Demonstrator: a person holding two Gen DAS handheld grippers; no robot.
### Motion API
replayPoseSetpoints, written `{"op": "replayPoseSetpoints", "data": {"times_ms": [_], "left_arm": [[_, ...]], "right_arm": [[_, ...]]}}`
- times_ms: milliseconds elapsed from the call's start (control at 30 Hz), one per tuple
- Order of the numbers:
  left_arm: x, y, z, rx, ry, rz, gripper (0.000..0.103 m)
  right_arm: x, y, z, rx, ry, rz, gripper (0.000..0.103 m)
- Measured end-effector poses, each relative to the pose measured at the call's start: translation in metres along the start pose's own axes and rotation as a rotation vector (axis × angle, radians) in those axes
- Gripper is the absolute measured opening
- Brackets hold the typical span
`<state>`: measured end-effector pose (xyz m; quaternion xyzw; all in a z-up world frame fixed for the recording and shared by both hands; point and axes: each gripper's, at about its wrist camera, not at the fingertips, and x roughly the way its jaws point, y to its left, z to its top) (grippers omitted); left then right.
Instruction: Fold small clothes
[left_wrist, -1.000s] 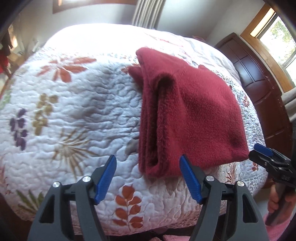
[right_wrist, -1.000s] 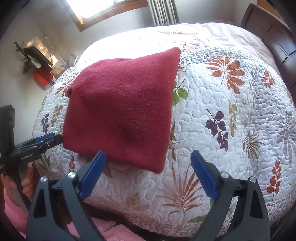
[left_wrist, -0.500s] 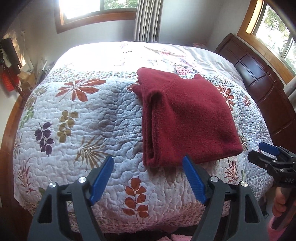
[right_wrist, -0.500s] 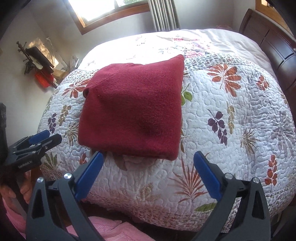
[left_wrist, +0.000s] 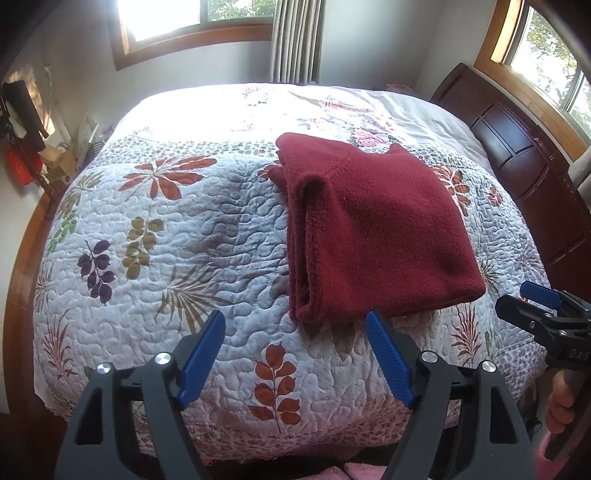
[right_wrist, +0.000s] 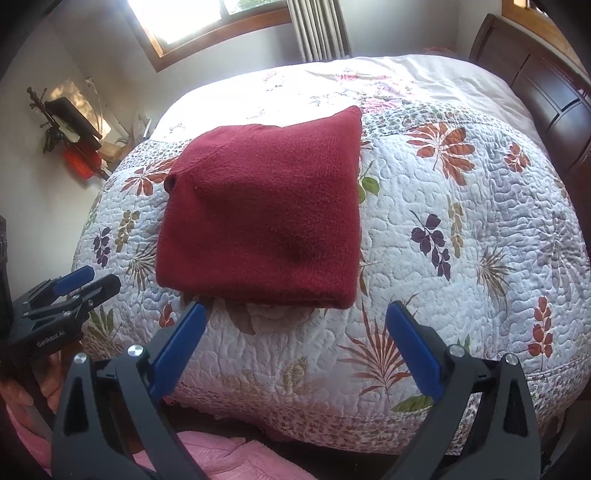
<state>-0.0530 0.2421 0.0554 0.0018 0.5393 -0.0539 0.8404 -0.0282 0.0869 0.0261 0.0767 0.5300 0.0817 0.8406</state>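
Left wrist view: folded maroon fleece garment (left_wrist: 376, 236) at frame centre on quilted bed (left_wrist: 166, 258); left gripper (left_wrist: 295, 354) and right gripper (right_wrist: 295, 341) jaws spread wide, empty.

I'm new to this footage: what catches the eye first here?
A dark red garment, folded into a thick square, lies on the floral quilt near the bed's front edge. Both blue-padded grippers, left gripper and right gripper, hang open just short of it, holding nothing.

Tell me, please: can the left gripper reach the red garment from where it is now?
Probably yes. The left gripper is open and empty, just short of the near edge of the folded red garment. Only bare quilt lies between them, and the right gripper stays off to the side.
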Motion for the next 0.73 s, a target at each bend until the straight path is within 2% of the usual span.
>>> {"op": "replayPoseSetpoints", "data": {"times_ms": [367, 500, 733], "left_arm": [[0.0034, 0.0023, -0.0030, -0.002, 0.009, 0.008, 0.079], [0.0055, 0.0019, -0.0040, -0.001, 0.017, 0.004, 0.079], [0.0070, 0.0012, -0.0054, -0.001, 0.023, 0.003, 0.080]], "right_arm": [[-0.0021, 0.0075, -0.0022, -0.028, -0.045, -0.039, 0.098], [-0.0001, 0.0037, -0.0011, -0.001, -0.021, -0.017, 0.098], [0.0024, 0.0017, -0.0037, 0.011, -0.002, -0.029, 0.098]]}}
